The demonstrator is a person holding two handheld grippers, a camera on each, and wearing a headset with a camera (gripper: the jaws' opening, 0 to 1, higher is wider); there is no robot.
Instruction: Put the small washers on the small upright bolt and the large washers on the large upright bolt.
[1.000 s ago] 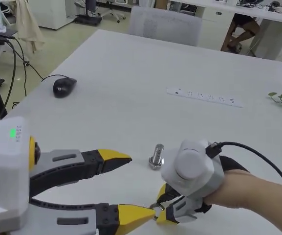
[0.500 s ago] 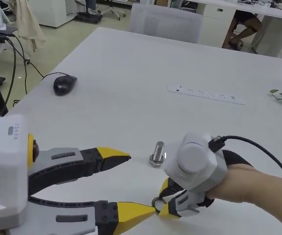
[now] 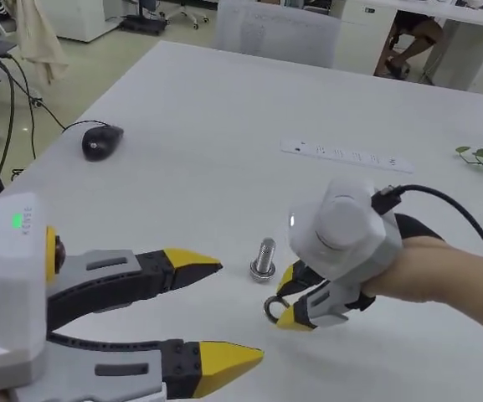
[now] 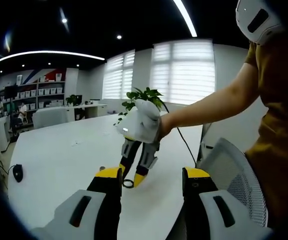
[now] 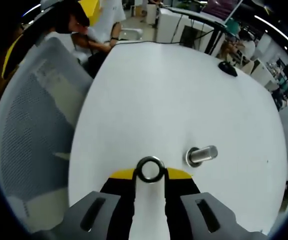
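Two yellow-tipped jaws of the left gripper [image 3: 241,311] gape apart at the table's [image 3: 208,151] near edge. Just beyond, the right gripper [image 3: 283,301] is clamped on a washer [image 5: 150,169]. A second ago it nearly touched the left gripper's lower jaw; now it is clear of it, just beside the upright bolt [image 3: 264,258]. Farther off lie a mouse [image 3: 95,142] and a power strip [image 3: 346,156].
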